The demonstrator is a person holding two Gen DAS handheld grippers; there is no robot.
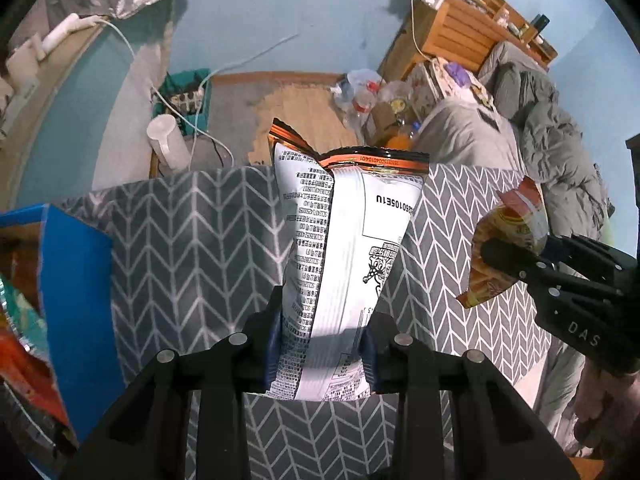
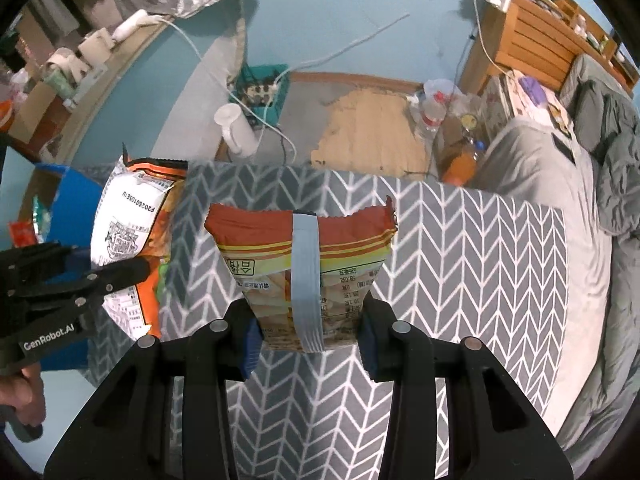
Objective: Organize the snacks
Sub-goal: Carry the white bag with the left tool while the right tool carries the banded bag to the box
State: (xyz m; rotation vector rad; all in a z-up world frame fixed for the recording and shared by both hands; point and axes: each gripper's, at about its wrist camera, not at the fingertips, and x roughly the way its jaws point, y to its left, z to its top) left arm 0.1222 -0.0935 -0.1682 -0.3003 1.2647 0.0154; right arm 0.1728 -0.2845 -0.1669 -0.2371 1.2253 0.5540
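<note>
A grey cloth with a white chevron weave fills the middle and lower part of both views, soft and faintly creased, spread flat over a surface. Right of it lies a bed under a rumpled grey quilt, with a slatted wooden headboard in the upper right. A blue box with stiff flat walls sits at the left edge of the left wrist view, glossy crinkled packets showing inside it. The white bag stands in the centre of that view, a puffy foil pouch with a printed back, a raised centre seam and an orange-edged crimped top, clamped at its lower end by the left gripper, whose blue pads press in from both sides. The orange bag is smaller, a glossy pillow pack with a serrated red top and a pale blue band of tape running down its middle; the right gripper is clenched on its lower end in the centre of the right wrist view. Both grippers point steeply down over the cloth, side by side, each bag hanging above it. A hand wraps the left gripper's handle at the lower left of the right wrist view.
</note>
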